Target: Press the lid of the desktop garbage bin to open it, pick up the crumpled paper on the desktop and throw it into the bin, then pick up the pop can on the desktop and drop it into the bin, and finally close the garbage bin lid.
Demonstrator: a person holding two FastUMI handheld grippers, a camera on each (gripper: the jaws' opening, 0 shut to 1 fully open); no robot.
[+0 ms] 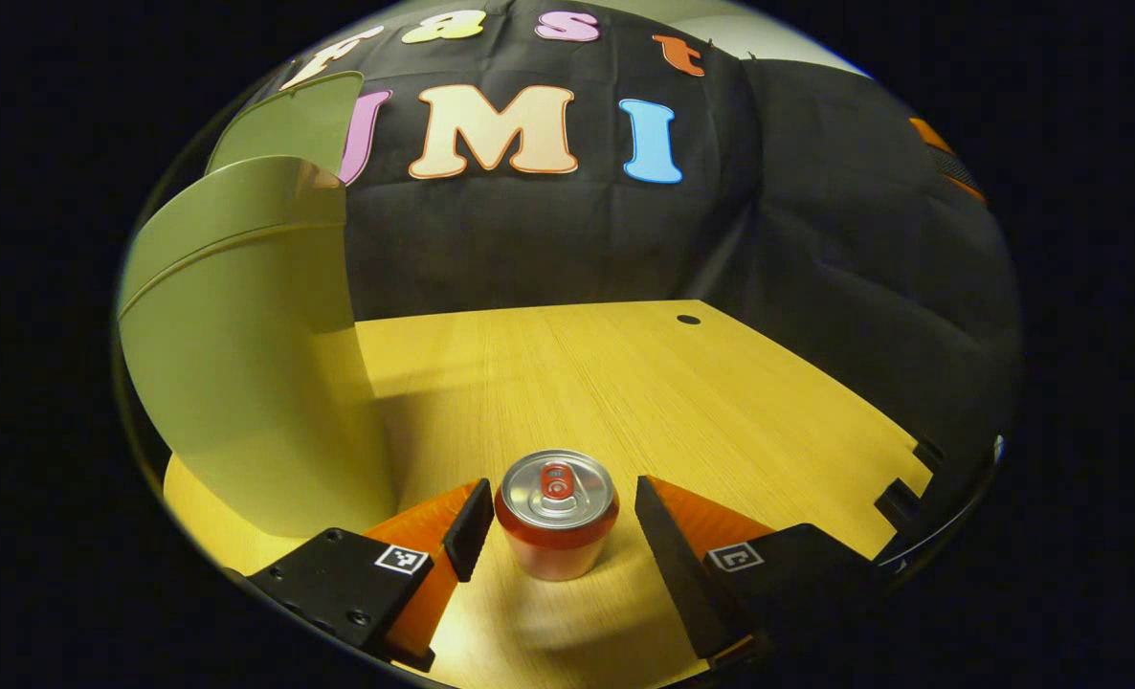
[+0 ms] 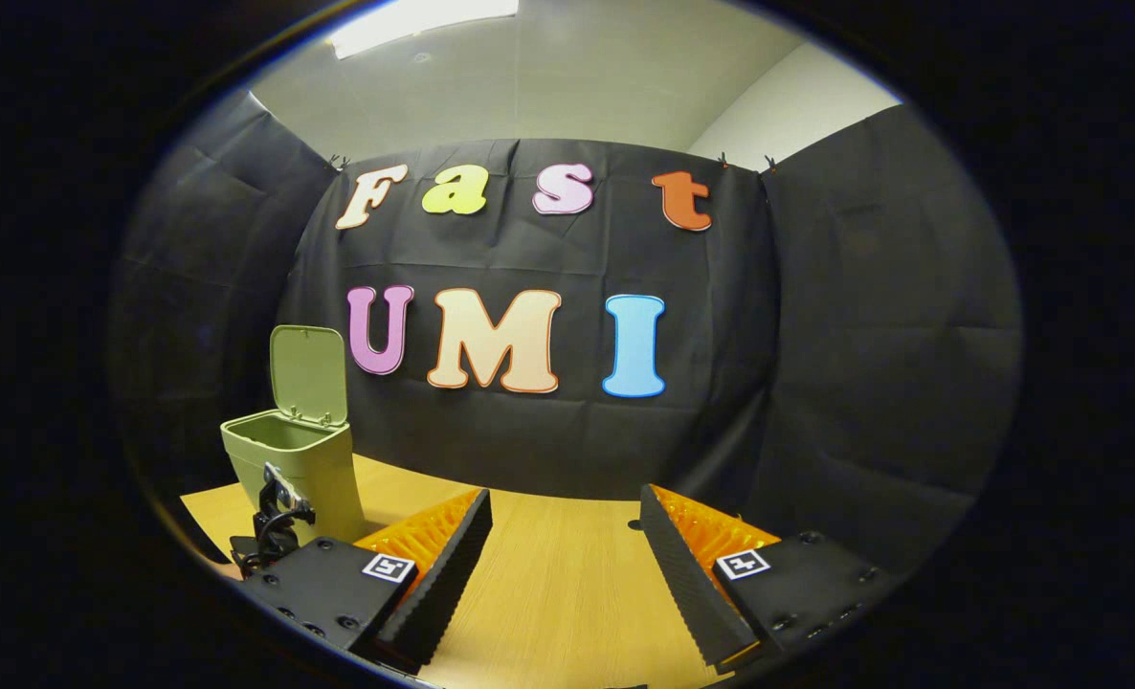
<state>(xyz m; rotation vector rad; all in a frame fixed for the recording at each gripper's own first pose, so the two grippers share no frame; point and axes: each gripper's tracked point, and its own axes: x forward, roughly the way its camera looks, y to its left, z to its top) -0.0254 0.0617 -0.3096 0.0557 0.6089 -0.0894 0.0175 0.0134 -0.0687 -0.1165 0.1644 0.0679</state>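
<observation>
Left claw (image 1: pixel 556 522) stands wide, straddling the upright can (image 1: pixel 556 514) on the surface (image 1: pixel 625 383), fingers apart from it. Bin (image 1: pixel 242 364) just beside, lid (image 2: pixel 308 373) raised. Right claw (image 2: pixel 566 565) wide, holding nothing.

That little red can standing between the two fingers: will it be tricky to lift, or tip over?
The small red metal pop can with a silver top stands upright on the yellow wooden table, so a sideways nudge might tip it and let it roll. Its smooth round wall looks slippery. The left hand-held gripper is open around it, apparently not touching.
</observation>
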